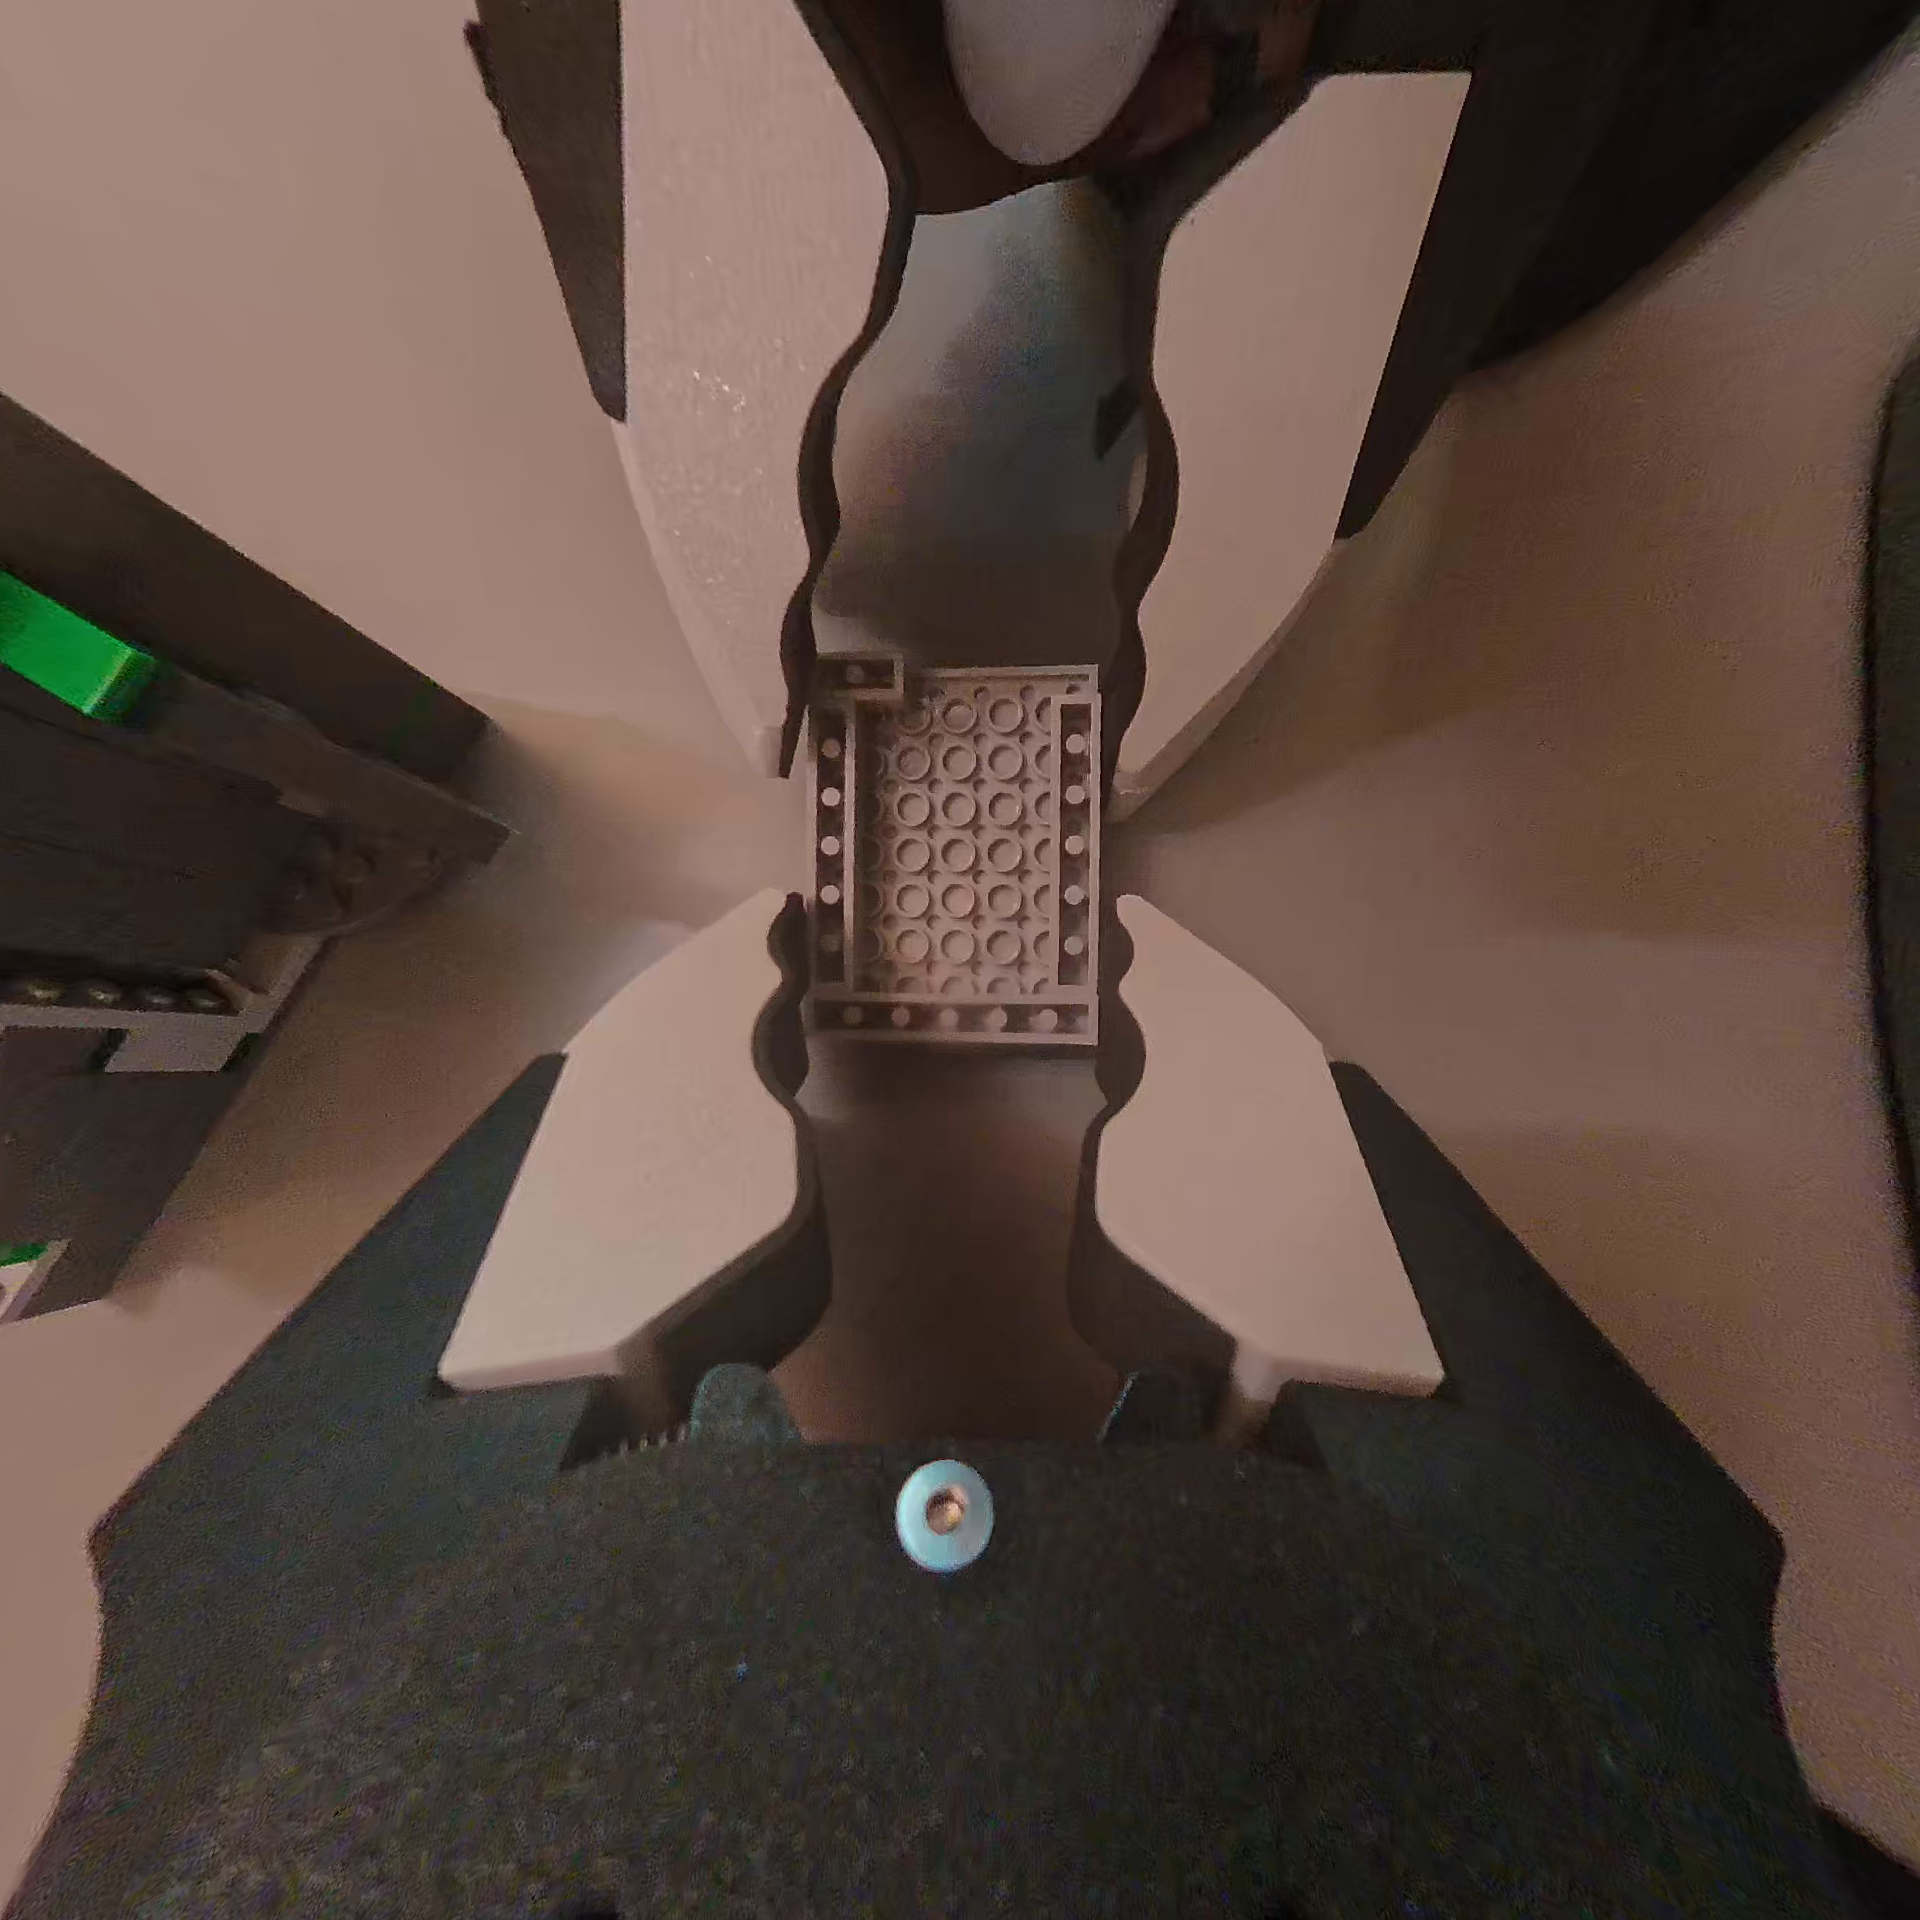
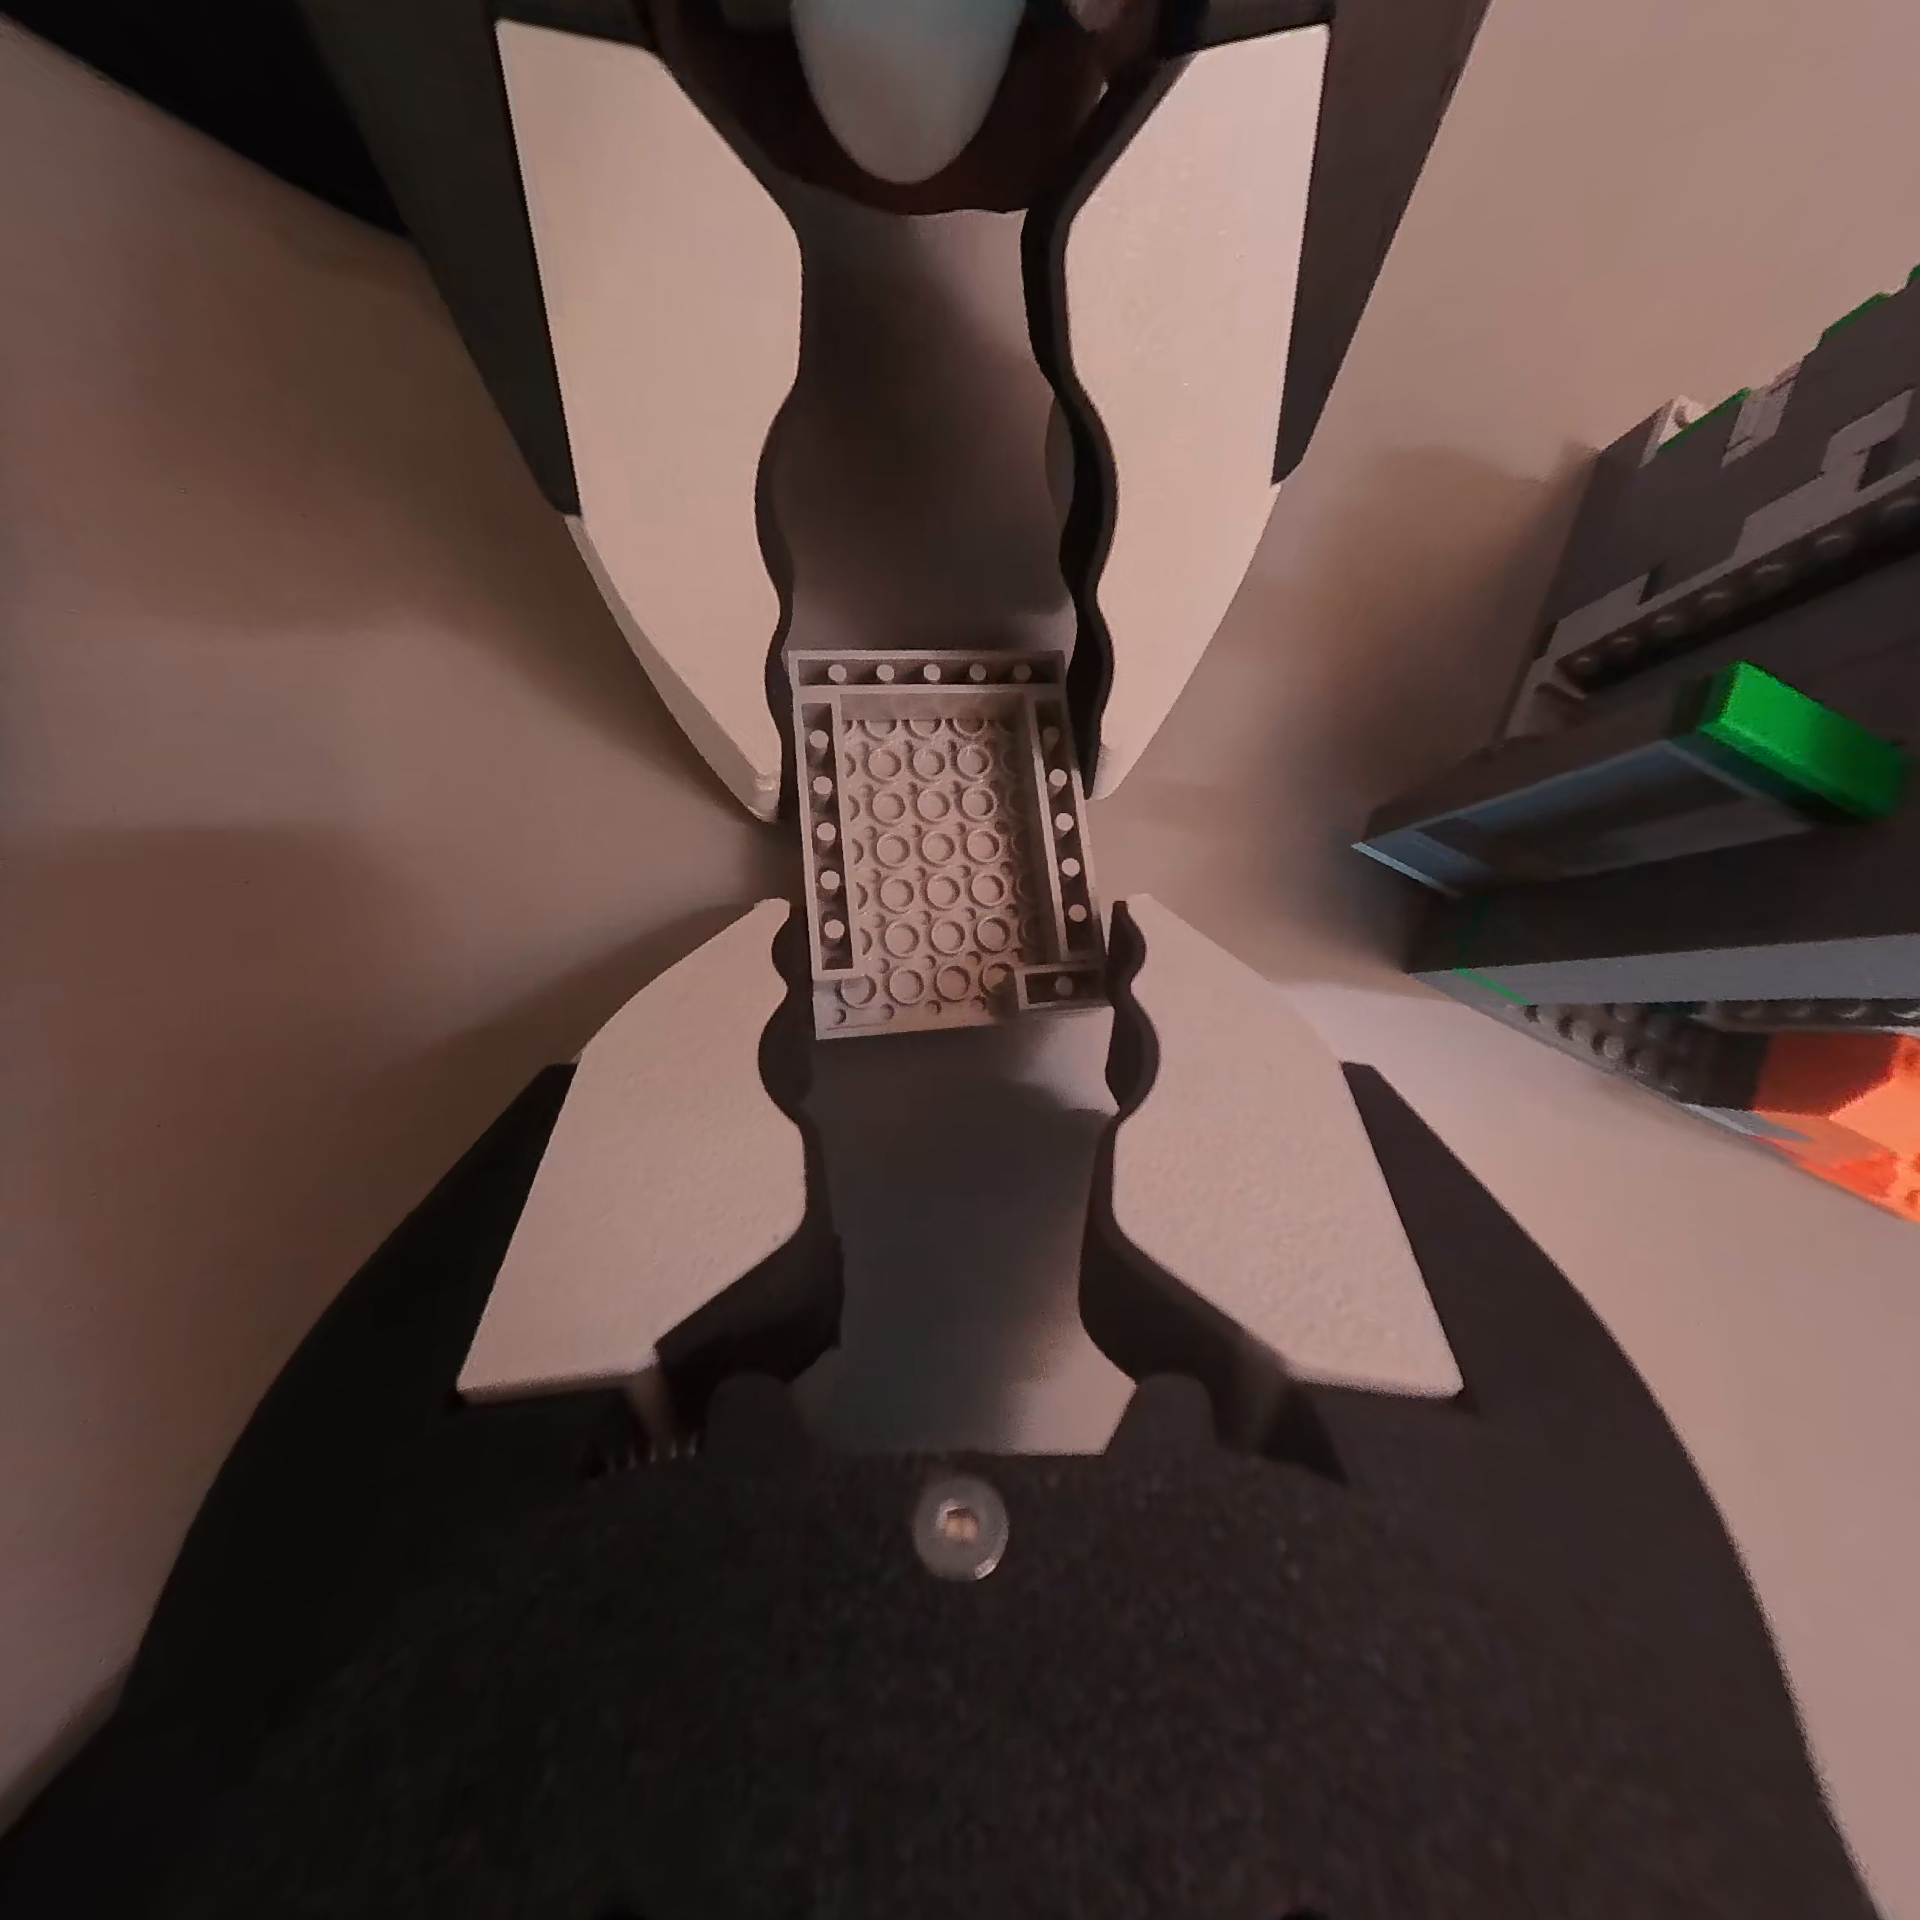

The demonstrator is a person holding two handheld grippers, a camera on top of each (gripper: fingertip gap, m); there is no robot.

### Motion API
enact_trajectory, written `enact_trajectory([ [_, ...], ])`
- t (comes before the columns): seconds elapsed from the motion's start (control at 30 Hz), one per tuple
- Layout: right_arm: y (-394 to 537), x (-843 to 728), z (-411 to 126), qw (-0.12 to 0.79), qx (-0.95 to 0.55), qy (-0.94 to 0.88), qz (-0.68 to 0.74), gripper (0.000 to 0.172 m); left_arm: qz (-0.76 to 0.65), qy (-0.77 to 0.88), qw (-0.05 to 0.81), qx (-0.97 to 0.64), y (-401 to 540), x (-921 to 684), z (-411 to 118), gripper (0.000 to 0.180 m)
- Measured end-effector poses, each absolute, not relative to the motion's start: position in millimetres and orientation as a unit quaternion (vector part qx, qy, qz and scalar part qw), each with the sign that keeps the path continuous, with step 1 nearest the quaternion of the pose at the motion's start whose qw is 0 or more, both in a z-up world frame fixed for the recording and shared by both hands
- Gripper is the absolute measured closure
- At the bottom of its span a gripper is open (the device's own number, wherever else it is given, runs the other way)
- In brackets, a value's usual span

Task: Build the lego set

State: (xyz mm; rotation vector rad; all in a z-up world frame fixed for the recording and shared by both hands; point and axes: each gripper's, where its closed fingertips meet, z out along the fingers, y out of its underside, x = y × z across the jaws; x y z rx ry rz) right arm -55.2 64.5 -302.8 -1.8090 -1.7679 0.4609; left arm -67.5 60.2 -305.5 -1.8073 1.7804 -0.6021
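1. The pale table (image 1: 1558, 831) fills both views, everything resting on it under warm, dim light.
2. Off to the side stands a big dark brick-built model (image 2: 1683, 831) with grey studded strips, green bricks (image 2: 1808, 748) on top and an orange patch (image 2: 1860, 1132) at its near end. It shows at the right edge of the right wrist view and at the left edge of the left wrist view, well apart from the grippers.
3. In the middle sits the grey brick frame (image 1: 951, 852), flat on the table: a studded plate walled on three sides, with a short stub of wall at one corner.
4. The left gripper (image 1: 951, 914) comes in from one end, its dark wavy fingers (image 1: 1117, 997) pressed against the frame's two long walls. It has it clamped.
5. The right gripper (image 2: 945, 935) faces it from the opposite end, fingers (image 2: 1127, 987) flanking the same frame at the stub-wall end, with the pads tight against the sides.
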Motion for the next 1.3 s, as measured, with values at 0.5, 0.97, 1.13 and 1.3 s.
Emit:
enact_trajectory([
  [0.5, 68.2, -26.0, -296.9, 0.343, -0.644, -0.659, 0.179, 0.112, -0.22, 0.665, 0.268, -0.662, 63.3, -69.3, -305.3, 0.127],
  [0.97, 63.8, -28.1, -298.2, 0.353, -0.646, -0.651, 0.185, 0.116, -0.212, 0.661, 0.277, -0.664, 63.8, -74.2, -304.7, 0.124],
  [1.13, 66.0, -30.0, -290.3, 0.355, -0.655, -0.63, 0.221, 0.122, -0.209, 0.661, 0.276, -0.666, 63.6, -75.4, -304.7, 0.124],
  [1.3, 72.9, -27.4, -285.8, 0.351, -0.665, -0.609, 0.252, 0.125, -0.211, 0.656, 0.272, -0.671, 62.4, -76.3, -304.7, 0.123],
])
